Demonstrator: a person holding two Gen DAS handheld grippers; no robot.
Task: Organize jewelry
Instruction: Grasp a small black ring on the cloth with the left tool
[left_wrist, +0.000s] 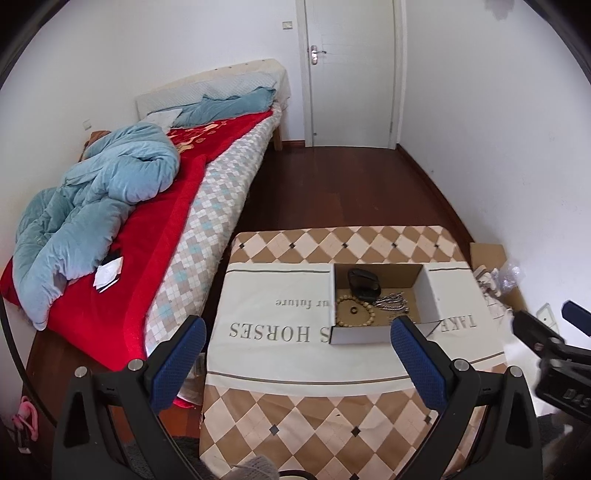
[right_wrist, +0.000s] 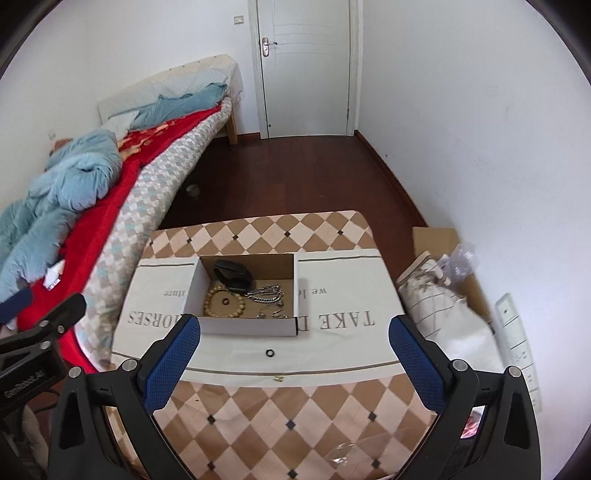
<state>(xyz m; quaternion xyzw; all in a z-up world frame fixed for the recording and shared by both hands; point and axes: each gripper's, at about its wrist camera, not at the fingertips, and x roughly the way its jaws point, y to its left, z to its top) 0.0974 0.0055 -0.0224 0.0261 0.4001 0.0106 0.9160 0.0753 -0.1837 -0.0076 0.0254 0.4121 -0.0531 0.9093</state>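
**Both grippers spread and empty above the jewelry box**

The left gripper (left_wrist: 299, 341) hangs over the near edge of the table (left_wrist: 317, 417), its blue-padded fingers (left_wrist: 181, 363) wide apart with nothing between them. The right gripper (right_wrist: 295, 341) is spread just as wide and also holds nothing.

A shallow cardboard box (right_wrist: 251, 326) sits on the white printed cloth (right_wrist: 340, 343) that covers the checkered table top. Inside it lie a wooden bead bracelet (right_wrist: 224, 303) with a small dark ring (right_wrist: 225, 302) in its middle, a folded black item (right_wrist: 232, 276) toward the back that is too dark to identify, a silver chain (right_wrist: 266, 294), and a few small metal pieces (right_wrist: 273, 314) near the front wall, too small to make out. In the left wrist view the right finger hides the box's near right corner.

Outside the box, a small black ring (right_wrist: 270, 353) lies on the cloth just in front of it, and a tiny gold-coloured piece (right_wrist: 277, 378) rests at the cloth's near edge; its shape cannot be told.

The box covers part of the cloth's lettering. A bed (left_wrist: 207, 206) with a red blanket (left_wrist: 147, 236) stands to the left.
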